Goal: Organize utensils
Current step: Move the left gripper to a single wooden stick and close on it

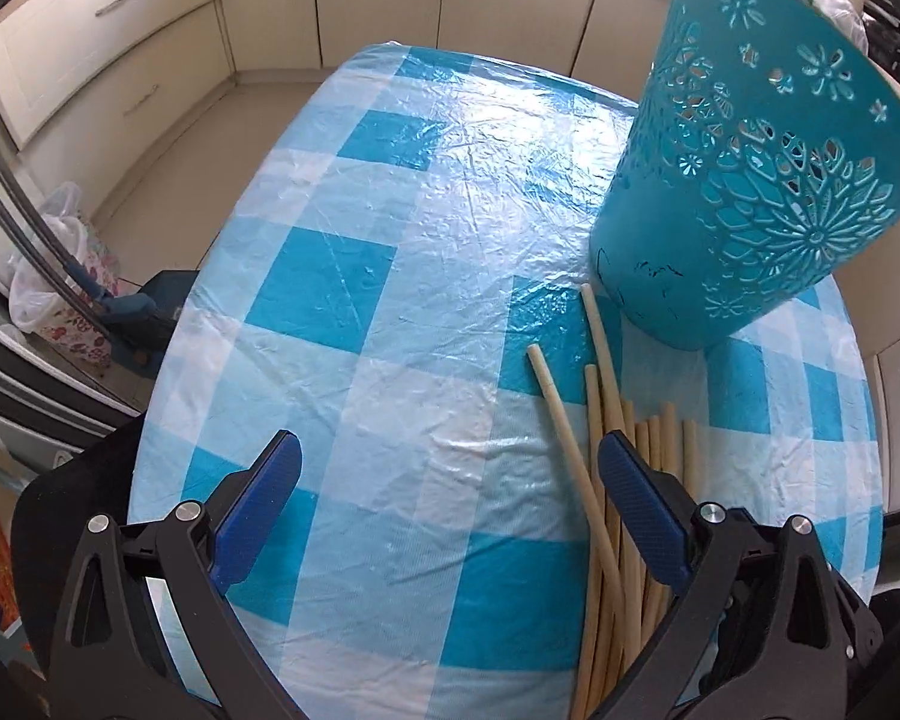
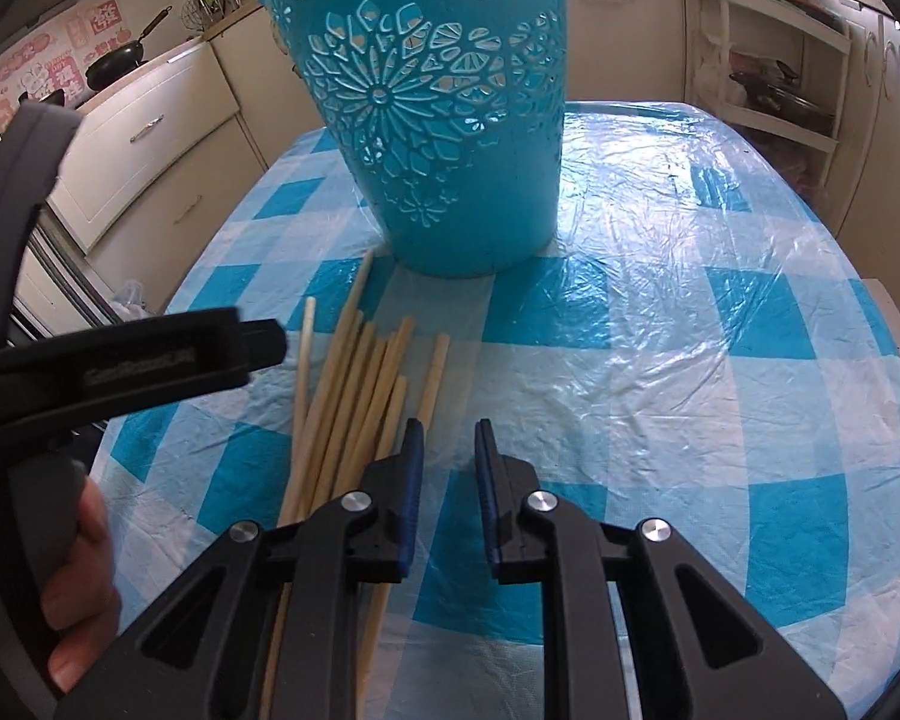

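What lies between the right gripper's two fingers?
Only bare checked tablecloth, seen in the right wrist view. The right gripper holds nothing; the chopsticks lie beside it.

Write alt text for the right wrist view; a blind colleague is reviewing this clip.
A bundle of wooden chopsticks lies on a blue-and-white checked tablecloth before an upright teal cut-out basket. The right claw, nearly closed and empty, hovers beside the bundle; the left claw's black body intrudes at left.
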